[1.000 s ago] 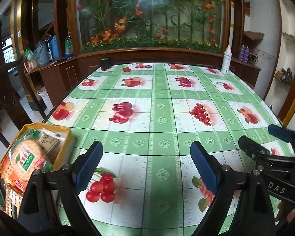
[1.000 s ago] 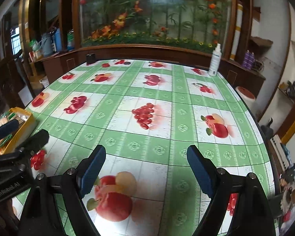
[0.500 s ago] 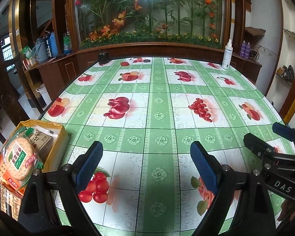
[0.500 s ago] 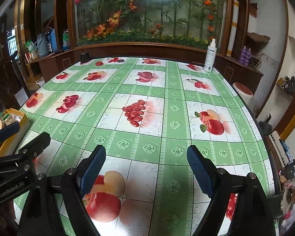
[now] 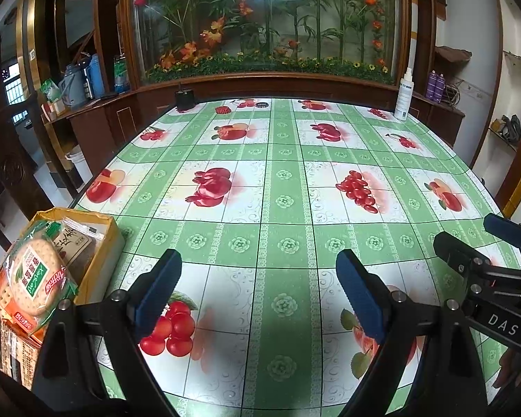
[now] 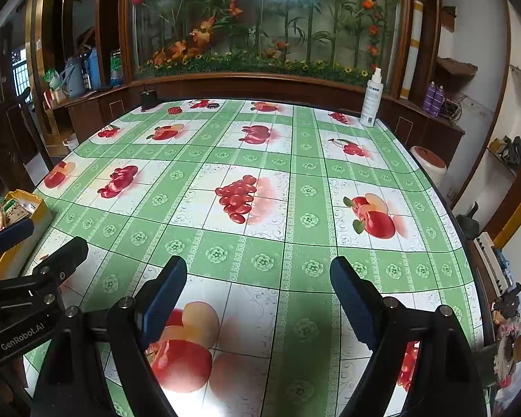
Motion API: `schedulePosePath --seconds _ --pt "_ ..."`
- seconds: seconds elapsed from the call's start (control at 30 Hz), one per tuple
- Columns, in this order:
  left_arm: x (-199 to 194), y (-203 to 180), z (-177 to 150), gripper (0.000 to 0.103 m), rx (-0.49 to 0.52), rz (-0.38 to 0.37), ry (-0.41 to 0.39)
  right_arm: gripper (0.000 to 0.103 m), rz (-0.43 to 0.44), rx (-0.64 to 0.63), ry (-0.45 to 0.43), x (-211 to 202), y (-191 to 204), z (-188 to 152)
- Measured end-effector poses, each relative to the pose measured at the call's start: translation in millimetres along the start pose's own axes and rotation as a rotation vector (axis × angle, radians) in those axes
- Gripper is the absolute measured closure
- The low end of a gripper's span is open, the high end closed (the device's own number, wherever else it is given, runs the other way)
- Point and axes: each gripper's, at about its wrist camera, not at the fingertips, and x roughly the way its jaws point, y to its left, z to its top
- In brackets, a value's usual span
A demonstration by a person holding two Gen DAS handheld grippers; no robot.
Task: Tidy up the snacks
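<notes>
**Both grippers spread above the fruit-print cloth, snacks boxed at the left edge**

Left wrist view: the left gripper (image 5: 257, 285) is seen with its blue pads spread wide and nothing held between them, above the green checked tablecloth (image 5: 284, 201). At the lower left of the frame a yellow cardboard box (image 5: 102, 260) sits on the table edge, with a biscuit packet (image 5: 34, 278) standing in it among other packets. The right gripper (image 5: 469, 239) enters at the right edge, its fingers apart.

Right wrist view: the right gripper (image 6: 258, 283) is likewise released and empty. The box (image 6: 40, 215) is placed at the far left, partly hidden by the left gripper (image 6: 38, 239). A white spray bottle (image 6: 372, 100) stands upright at the upper right of the table.
</notes>
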Motion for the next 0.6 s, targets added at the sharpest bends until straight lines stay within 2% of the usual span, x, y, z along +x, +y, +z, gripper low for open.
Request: schedulePosePath --seconds 0.6 --pt "2.4 4.1 -4.1 0.012 -0.001 0.000 0.012 0.018 0.001 -0.005 0.004 -0.4 -1.3 2.2"
